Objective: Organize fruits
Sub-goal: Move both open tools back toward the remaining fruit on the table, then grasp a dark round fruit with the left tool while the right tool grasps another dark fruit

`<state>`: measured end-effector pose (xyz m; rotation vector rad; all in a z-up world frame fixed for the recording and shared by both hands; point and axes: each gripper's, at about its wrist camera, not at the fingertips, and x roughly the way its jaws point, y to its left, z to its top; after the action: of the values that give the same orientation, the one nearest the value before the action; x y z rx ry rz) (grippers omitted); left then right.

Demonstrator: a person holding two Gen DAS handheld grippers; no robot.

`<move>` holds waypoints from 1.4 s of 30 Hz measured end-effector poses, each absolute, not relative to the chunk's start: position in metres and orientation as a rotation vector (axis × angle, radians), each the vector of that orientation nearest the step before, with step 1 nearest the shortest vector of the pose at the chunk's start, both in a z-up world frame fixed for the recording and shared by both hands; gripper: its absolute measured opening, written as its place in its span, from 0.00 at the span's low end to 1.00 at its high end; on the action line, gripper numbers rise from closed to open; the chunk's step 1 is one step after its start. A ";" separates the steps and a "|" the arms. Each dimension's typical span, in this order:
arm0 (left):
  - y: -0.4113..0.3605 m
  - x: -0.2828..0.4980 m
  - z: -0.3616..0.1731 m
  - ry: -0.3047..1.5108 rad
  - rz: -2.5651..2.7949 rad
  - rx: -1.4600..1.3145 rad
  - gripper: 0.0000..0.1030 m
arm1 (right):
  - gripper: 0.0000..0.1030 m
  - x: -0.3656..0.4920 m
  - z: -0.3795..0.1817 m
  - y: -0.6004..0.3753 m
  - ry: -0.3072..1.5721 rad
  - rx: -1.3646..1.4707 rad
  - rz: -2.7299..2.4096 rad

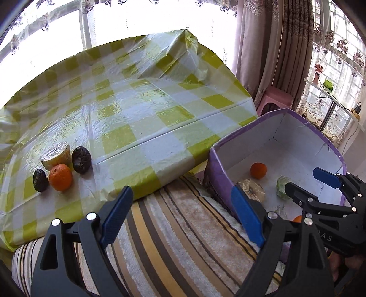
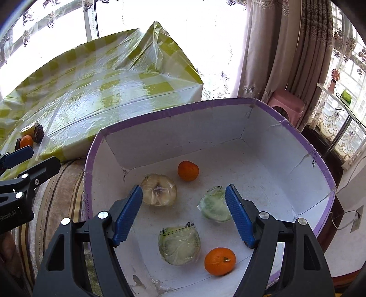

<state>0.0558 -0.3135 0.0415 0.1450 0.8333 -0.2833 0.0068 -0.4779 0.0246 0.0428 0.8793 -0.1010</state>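
Striped towel [image 1: 173, 228] between tablecloth [image 1: 128, 109], box [image 1: 219, 180]

Green-and-white checked plastic cloth [image 1: 128, 109] over the table, bunched up at far corner. Striped towel [image 1: 173, 230] on the near surface. Pink stool [image 2: 286, 102] by heavy curtains [image 2: 304, 50]. Lace curtains [image 1: 45, 20] across bright window. Small fan [image 1: 318, 69] on side shelf.

Glossy plastic tablecloth [image 1: 128, 109], matt cardboard box [image 2: 228, 123], fuzzy striped towel [image 1: 173, 228].
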 end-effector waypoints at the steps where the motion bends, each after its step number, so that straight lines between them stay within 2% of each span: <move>1: -0.306 0.055 0.042 0.837 -0.274 0.132 0.85 | 0.71 0.007 0.026 -0.470 0.878 0.028 -0.087; 18: -0.138 0.033 0.052 0.823 -0.037 -0.128 0.84 | 0.71 0.022 0.036 -0.357 0.858 -0.079 0.159; 30: -0.077 0.055 0.041 0.861 -0.028 -0.281 0.62 | 0.70 0.057 0.030 -0.308 0.861 -0.121 0.197; 35: -0.068 0.074 0.037 0.875 -0.035 -0.307 0.57 | 0.64 0.081 0.029 -0.290 0.865 -0.138 0.213; 42: -0.059 0.107 0.034 0.887 -0.041 -0.318 0.56 | 0.62 0.110 0.029 -0.262 0.851 -0.170 0.240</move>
<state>0.1070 -0.0590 0.0344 -0.3177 0.8871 -0.0408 0.1097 -0.2618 0.0290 -0.1699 0.8511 0.2398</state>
